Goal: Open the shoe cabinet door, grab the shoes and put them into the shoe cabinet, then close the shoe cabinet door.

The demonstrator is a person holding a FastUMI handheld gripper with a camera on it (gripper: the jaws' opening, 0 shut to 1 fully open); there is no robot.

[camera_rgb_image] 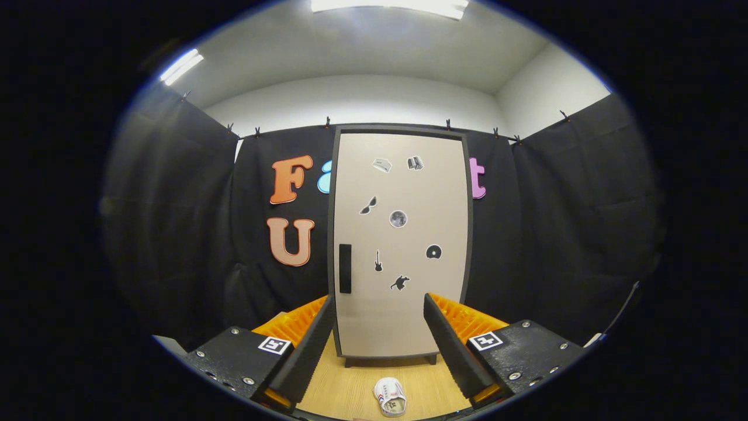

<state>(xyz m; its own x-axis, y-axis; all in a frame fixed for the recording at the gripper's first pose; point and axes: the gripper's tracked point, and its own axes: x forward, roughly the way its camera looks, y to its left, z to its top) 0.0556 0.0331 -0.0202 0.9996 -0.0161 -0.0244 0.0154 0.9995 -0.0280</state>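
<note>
Shoe (390,396): pale shoe with a patterned edge, lying on the wooden floor (356,383); seen from above, between the two fingers and low down, at about 6 o'clock from the gap's centre.
Shoe and fingers: apart; neither finger touches the shoe.
Gripper (378,339): fingers spread wide, holding nothing; the cabinet's lower front shows through the gap.
Left finger (310,345): angled inward, at about 9 o'clock from the shoe and above it.
Right finger (453,345): angled inward, at about 3 o'clock from the shoe and above it.
Shoe cabinet (400,240): tall, upright, directly ahead of the fingers at 12 o'clock from the shoe; it stands on short dark feet on the floor, with a strip of bare floor between its base and the shoe.
Cabinet door (409,316): beige panel in a dark frame, shut flush.
Door handle (345,268): dark vertical bar near the door's left edge, at about 11 o'clock from the left fingertip.
Stickers (398,218): several small decals scattered over the door's upper and middle part.
Booth wall (555,234): black cloth hung behind and to both sides of the cabinet, clipped along its top edge.
Ceiling lights (388,6): bright strips at 12 o'clock and at about 10 o'clock, above the white wall.
</note>
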